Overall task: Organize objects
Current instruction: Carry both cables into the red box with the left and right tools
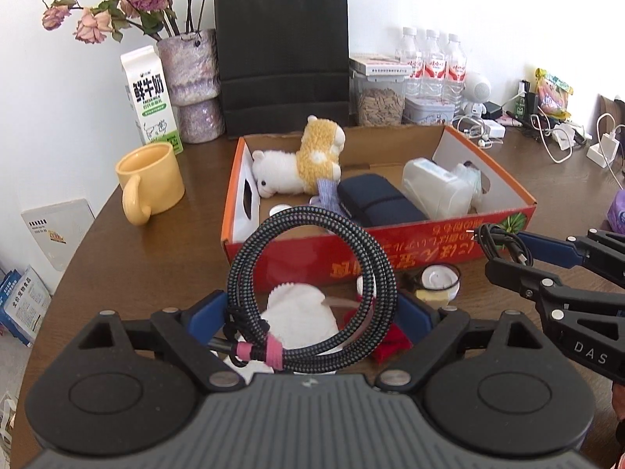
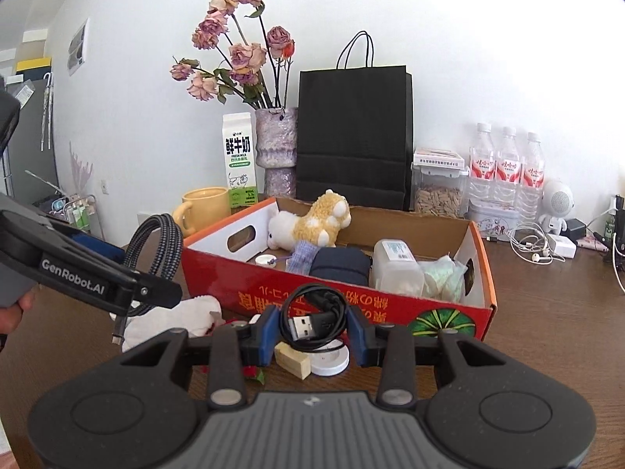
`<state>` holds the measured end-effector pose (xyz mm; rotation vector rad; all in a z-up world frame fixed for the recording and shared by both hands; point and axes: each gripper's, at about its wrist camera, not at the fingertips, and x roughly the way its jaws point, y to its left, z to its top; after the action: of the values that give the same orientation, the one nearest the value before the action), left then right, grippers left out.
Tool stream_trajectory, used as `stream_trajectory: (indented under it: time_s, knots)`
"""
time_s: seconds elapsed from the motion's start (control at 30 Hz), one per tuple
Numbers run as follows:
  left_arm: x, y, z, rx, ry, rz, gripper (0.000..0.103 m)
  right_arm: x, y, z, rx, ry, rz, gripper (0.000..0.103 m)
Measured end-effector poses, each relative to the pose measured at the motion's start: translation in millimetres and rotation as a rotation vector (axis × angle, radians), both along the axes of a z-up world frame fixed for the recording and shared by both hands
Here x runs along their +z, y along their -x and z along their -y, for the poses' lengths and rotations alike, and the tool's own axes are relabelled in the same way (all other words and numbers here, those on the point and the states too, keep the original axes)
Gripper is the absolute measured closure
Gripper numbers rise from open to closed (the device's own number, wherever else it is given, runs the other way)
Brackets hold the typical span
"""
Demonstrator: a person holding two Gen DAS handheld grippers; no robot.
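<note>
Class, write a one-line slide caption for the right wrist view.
Right tongs hold a black cable before the red box.

Both tools: black linkage arms w/ silver screws, blue pads, grey ribbed base; left tool (image 2: 156,293) showing white "GenRobot.AI", right tool (image 1: 504,250) "DAS".

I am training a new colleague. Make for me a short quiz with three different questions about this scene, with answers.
1. True or false: the left gripper holds a braided cable coil.
2. What does the right gripper hold? A) yellow mug B) black USB cable C) milk carton
3. Name the soft toy lying in the red cardboard box.

Key: 1 true; 2 B, the black USB cable; 3 the plush alpaca.
</note>
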<state>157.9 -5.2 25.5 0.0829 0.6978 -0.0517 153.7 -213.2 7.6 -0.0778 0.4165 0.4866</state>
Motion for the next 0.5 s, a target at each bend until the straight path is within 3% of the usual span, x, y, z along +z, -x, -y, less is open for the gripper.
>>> stream_trajectory:
  time_s: [0.5]
  knots:
    - [22, -61, 8, -0.027, -0.008, 0.026, 0.012, 25, -50, -16, 0.024, 0.01, 0.074, 0.067]
